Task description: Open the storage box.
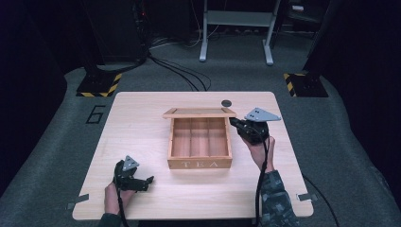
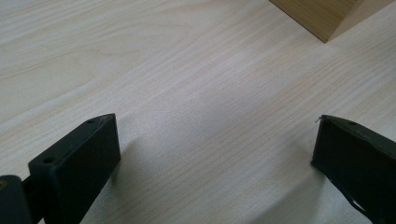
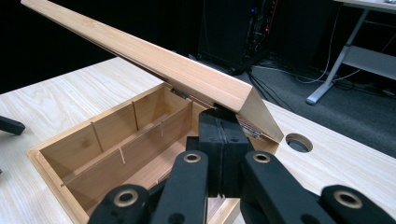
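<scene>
The light wooden tea box with the word TEA on its front wall [image 1: 200, 163] sits in the middle of the pale wooden table [image 1: 142, 132], and its hinged wooden lid [image 3: 154, 60] stands raised, tilted up over the back wall. Inside, thin dividers mark off compartments, and as far as can be seen they hold nothing. The right gripper [image 3: 223, 140] is up at the box's right rear corner, jaws clenched together with nothing between them, their tips just under the lid's edge; whether they actually touch it is hard to tell. So my read: the lid is open or partway through its swing, and what is left is either to push it fully back or bring it down shut. The left gripper [image 2: 215, 154] rests low over bare table near the front left, jaws spread wide and released, well apart from the box. Plenty of free tabletop on both sides; a round cable hole in the table [image 3: 299, 142] lies just behind the box's right corner.
</scene>
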`<state>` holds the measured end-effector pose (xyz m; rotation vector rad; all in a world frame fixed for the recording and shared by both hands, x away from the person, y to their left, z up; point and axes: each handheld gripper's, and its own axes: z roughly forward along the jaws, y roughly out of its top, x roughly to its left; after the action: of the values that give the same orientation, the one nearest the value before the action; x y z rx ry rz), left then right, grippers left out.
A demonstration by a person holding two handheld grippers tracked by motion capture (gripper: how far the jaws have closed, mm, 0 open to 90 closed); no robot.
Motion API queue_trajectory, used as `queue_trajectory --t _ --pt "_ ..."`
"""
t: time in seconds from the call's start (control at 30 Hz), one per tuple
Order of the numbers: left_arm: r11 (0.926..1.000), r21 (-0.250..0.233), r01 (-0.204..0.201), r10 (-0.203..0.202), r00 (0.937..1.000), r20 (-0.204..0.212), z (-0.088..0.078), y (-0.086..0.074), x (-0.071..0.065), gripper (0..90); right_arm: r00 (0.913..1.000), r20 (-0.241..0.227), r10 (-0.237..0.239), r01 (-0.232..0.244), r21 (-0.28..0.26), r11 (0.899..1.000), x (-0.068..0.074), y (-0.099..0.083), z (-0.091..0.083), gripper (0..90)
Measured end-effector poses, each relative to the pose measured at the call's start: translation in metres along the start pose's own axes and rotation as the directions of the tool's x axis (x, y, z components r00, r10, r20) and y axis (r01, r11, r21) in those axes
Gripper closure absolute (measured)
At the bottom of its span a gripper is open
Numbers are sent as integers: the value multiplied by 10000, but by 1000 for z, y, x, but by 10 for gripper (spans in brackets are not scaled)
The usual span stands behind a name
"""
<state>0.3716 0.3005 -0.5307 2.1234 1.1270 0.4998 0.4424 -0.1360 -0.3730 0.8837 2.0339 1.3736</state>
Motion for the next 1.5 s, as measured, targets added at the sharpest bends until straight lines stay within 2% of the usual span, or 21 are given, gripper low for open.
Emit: queue_trajectory --t 1.5 --pt "10000 -22 23 -23 10000 0 0 0 0 6 9999 -30 -110 110 -7 9999 -1 1 0 900"
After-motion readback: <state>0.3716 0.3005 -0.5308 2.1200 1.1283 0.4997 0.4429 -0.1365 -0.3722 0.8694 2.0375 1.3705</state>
